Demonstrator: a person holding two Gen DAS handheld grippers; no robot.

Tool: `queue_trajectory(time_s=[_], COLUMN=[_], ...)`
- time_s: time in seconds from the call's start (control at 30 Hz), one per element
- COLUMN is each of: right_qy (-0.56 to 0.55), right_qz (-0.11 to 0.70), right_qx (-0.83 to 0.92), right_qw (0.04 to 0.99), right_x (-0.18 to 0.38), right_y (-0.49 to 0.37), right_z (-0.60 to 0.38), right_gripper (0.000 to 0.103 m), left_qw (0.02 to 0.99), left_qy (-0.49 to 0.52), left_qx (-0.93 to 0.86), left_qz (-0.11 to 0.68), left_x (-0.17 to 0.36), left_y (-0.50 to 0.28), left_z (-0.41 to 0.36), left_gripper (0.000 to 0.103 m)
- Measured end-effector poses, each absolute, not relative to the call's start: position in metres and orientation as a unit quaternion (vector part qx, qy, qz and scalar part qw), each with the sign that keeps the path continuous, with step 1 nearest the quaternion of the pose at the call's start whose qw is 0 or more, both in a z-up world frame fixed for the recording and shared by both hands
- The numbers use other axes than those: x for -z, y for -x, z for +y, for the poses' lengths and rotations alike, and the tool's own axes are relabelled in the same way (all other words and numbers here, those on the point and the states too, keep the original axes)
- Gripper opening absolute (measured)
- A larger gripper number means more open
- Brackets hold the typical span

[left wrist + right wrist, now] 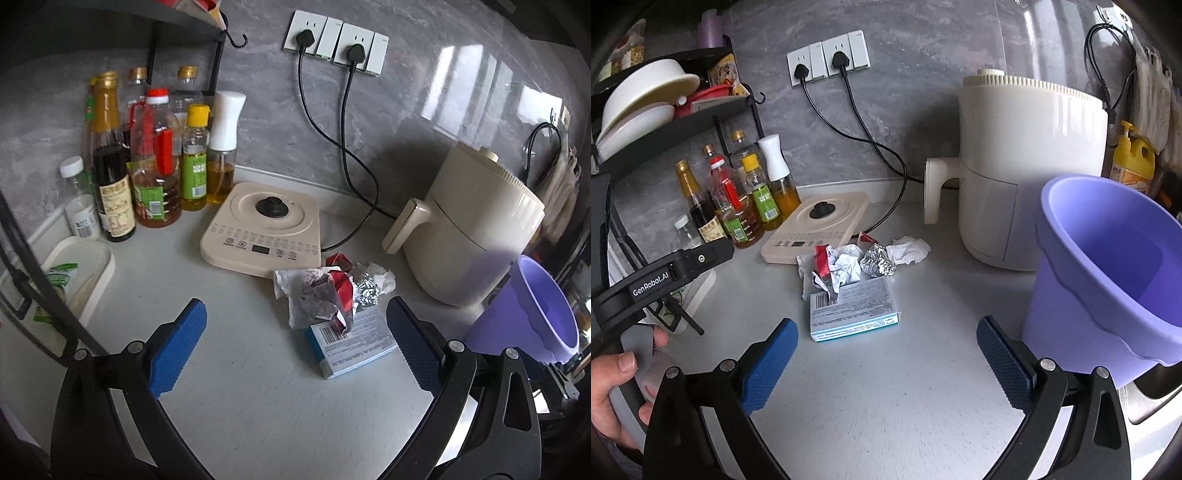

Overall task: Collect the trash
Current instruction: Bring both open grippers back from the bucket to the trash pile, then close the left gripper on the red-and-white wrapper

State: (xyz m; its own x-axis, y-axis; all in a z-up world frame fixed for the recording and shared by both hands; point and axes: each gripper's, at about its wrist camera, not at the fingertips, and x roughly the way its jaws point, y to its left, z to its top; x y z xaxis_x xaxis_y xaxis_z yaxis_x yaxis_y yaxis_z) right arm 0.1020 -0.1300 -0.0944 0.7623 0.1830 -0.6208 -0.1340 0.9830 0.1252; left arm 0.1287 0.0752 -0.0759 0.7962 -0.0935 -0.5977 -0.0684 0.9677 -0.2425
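Judging by what we see, the collecting has not begun: the purple bin (1108, 273) looks bare inside as far as its visible wall shows, and all the trash lies on the tabletop (258, 387).

Both claws are released, jaws spread wide with nothing between the pads. The left claw (295, 347) and the right claw (886, 363) each hang over the tabletop, angled down toward the heap.

The trash sits ahead of both claws, near their tips but apart from them. We count at least 5 pieces. Nearest is a flat pale-blue box (853, 312), printed side up with a barcode. A crumpled red-and-white wrapper (831, 267) lies partly on the box's far edge. Beyond it sit a foil ball (878, 263), a wad of white tissue (908, 251), and a small red scrap (338, 260) just beside the kettle base (264, 225).

The bin stands to the right of the right claw, close by its right finger, in front of the air fryer (1027, 170).

Everything is left: each piece must go into the bin.
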Motion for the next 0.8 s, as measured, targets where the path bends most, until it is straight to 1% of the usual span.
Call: queue_trajectory(time_s=[0.13,0.17,0.23,0.27,0.3,0.37,0.4,0.43,0.5,0.8], right_qy=[-0.039,-0.039,-0.038,-0.036,-0.035,-0.036,-0.037,-0.038,-0.038,-0.030], right_qz=[0.326,0.325,0.327,0.330,0.333,0.338,0.339,0.340,0.344,0.359], right_qx=[-0.081,-0.081,-0.079,-0.077,-0.075,-0.071,-0.068,-0.066,-0.061,-0.047], right_qw=[0.941,0.941,0.941,0.940,0.939,0.938,0.937,0.937,0.936,0.932], right_x=[0.092,0.092,0.094,0.096,0.097,0.100,0.101,0.101,0.103,0.111], right_y=[-0.107,-0.109,-0.114,-0.117,-0.120,-0.125,-0.127,-0.129,-0.133,-0.145], right_z=[-0.126,-0.125,-0.124,-0.123,-0.122,-0.122,-0.123,-0.123,-0.123,-0.123], right_gripper=[0.095,0.095,0.095,0.094,0.092,0.090,0.090,0.090,0.090,0.089], left_qw=[0.938,0.938,0.935,0.933,0.931,0.927,0.925,0.923,0.921,0.912], left_qy=[0.134,0.137,0.141,0.144,0.145,0.148,0.149,0.149,0.150,0.162], left_qx=[0.016,0.021,0.026,0.031,0.033,0.041,0.046,0.050,0.059,0.094], left_qz=[0.319,0.319,0.323,0.329,0.332,0.343,0.348,0.350,0.354,0.364], left_x=[0.082,0.084,0.088,0.092,0.094,0.101,0.104,0.106,0.109,0.127], left_y=[-0.140,-0.144,-0.151,-0.157,-0.160,-0.171,-0.175,-0.180,-0.187,-0.221], left_z=[0.078,0.079,0.078,0.078,0.079,0.077,0.076,0.074,0.070,0.053], left_gripper=[0.096,0.094,0.088,0.082,0.079,0.066,0.062,0.061,0.059,0.059])
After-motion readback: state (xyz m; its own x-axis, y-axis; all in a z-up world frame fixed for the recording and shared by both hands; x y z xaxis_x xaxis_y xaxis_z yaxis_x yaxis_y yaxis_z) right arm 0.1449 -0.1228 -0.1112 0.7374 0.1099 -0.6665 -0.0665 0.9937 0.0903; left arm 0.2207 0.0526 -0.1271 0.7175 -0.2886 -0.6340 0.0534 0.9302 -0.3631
